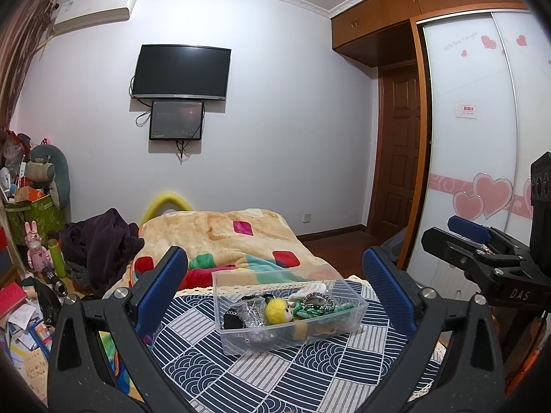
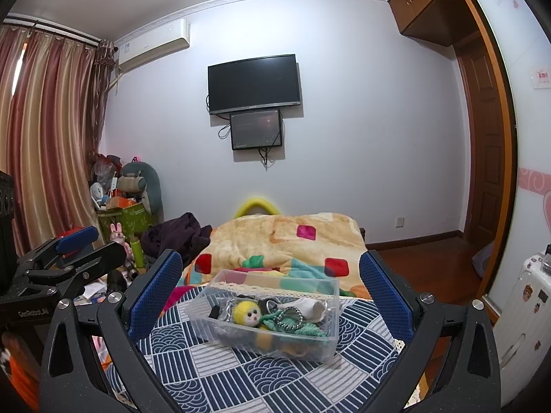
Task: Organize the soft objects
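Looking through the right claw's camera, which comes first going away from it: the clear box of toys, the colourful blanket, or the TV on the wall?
1. Clear box: nearest, on the patterned cloth straight ahead of the open right claw.
2. Colourful blanket: on the bed behind the box.
3. TV: farthest, high on the back wall.

A surface covered by a navy-and-white patterned cloth (image 1: pixel 275 371) with a lace edge carries a clear plastic box (image 1: pixel 339 327), which rests directly on it and sits slightly askew to the cloth's pattern. Inside the box lie a yellow plush toy (image 2: pixel 245 314), a white sock (image 2: pixel 310 306), green fabric and some dark items. Just beyond the cloth, a bed is spread with a beige blanket (image 2: pixel 289 237) bearing coloured patches. A dark garment (image 1: pixel 103 244) is heaped at the bed's left side.
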`<state>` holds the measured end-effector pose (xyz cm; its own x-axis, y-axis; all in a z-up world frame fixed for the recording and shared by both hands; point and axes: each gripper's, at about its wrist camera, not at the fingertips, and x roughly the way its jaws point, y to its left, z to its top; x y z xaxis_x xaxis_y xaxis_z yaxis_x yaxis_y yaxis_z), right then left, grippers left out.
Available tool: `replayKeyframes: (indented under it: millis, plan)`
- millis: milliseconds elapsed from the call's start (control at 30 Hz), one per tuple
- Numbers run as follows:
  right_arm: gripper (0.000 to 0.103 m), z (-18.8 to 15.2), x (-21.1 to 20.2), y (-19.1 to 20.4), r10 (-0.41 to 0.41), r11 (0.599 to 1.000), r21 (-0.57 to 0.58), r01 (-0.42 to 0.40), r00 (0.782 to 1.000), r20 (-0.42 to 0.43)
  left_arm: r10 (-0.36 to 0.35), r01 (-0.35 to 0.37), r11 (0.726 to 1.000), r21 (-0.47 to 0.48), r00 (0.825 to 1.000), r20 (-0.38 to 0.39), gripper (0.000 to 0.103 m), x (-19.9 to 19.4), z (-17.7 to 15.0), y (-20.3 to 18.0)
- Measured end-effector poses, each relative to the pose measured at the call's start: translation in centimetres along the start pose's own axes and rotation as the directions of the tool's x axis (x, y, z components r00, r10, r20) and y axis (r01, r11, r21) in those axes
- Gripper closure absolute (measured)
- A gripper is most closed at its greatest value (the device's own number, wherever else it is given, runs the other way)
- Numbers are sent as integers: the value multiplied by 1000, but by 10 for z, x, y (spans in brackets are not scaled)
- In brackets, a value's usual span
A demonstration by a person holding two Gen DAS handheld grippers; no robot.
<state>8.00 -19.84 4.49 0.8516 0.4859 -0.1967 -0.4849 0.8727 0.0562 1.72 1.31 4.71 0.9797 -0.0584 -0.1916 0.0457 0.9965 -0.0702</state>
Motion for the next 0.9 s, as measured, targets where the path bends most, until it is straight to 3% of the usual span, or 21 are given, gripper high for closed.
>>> replayKeyframes:
  millis: [900]
  plan:
    - [0, 0, 1, 2, 0, 1000, 0, 0, 1000, -4, -10, 10, 1000, 20, 1000, 0, 0, -5, 2, -4]
